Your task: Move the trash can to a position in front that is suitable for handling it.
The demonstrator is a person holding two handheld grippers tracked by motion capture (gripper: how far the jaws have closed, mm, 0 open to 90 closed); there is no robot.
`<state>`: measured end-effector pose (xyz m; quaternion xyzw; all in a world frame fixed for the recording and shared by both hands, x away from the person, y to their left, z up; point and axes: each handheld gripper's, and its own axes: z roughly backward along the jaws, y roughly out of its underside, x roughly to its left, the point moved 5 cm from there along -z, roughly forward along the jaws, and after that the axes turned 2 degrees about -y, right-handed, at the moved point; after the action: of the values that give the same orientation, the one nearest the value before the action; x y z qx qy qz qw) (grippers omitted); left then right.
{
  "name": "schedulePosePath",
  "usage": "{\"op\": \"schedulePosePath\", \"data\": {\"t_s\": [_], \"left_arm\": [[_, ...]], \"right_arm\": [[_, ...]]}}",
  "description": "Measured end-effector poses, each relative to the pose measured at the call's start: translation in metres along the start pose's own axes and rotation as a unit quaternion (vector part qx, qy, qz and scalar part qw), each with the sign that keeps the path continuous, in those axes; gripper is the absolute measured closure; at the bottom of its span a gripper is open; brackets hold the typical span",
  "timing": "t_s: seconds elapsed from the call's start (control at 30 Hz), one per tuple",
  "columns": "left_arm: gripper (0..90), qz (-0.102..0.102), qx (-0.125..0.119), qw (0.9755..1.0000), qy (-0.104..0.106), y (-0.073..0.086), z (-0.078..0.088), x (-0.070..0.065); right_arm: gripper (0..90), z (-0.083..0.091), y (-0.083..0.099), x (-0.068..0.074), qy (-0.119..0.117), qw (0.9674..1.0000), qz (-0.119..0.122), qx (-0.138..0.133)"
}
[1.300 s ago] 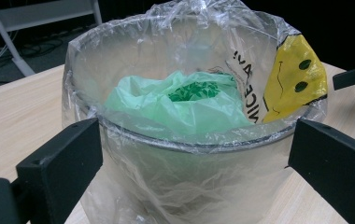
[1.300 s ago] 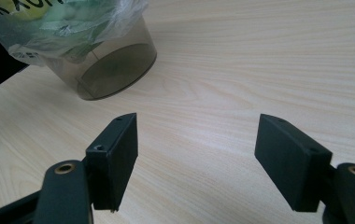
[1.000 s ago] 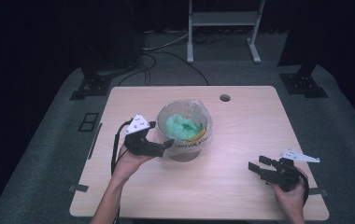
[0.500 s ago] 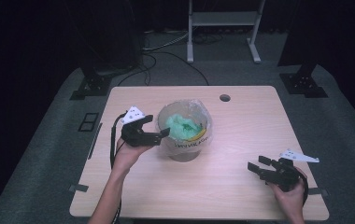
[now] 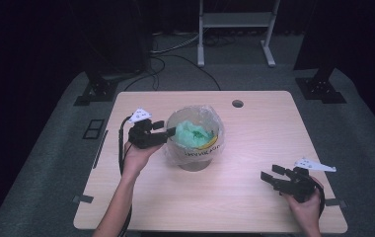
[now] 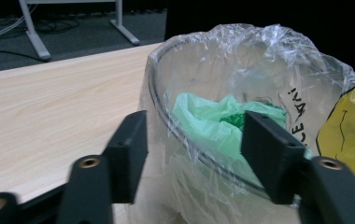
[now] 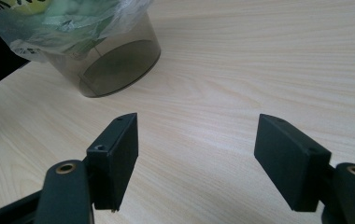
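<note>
One container (image 5: 194, 148) stands mid-table (image 5: 254, 197), lined with a clear plastic bag (image 6: 241, 51); inside, one green bag (image 5: 193, 133) and one yellow smiley-face bag (image 6: 348, 126). Dark lettering on the liner is upside down in the high view and too blurred for you to read, perhaps "THANK". Your left gripper (image 6: 189, 140) sits at the container's left rim, jaws apart and straddling the rim (gripping nothing). Your right gripper (image 7: 194, 140), well right of the container, hovers over bare wood, jaws wide, empty.

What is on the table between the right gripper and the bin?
Nothing: in the high view, bare table lies between the right gripper and the bin.
</note>
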<state>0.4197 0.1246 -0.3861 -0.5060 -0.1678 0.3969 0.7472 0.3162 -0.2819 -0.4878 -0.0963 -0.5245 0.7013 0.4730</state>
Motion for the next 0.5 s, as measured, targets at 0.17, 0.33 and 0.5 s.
{"op": "schedulePosePath", "data": {"t_s": [0.17, 0.33, 0.5], "left_arm": [[54.4, -0.006, -0.001, 1.0, -0.003, -0.001, -0.0009, 0.0009], [66.3, -0.014, -0.01, 0.9997, -0.019, -0.0048, 0.0015, 0.0025], [78.4, -0.028, -0.019, 0.9987, -0.037, -0.0077, 0.0036, 0.0025]], "right_arm": [[29.8, 0.0002, -0.0004, 0.0001, -0.001, 1.0, 0.002, -0.002], [29.8, -0.0004, -0.0007, 0.0008, -0.001, 1.0, 0.001, -0.002], [29.8, -0.0014, -0.0013, 0.0016, -0.002, 1.0, 0.002, -0.001]]}}
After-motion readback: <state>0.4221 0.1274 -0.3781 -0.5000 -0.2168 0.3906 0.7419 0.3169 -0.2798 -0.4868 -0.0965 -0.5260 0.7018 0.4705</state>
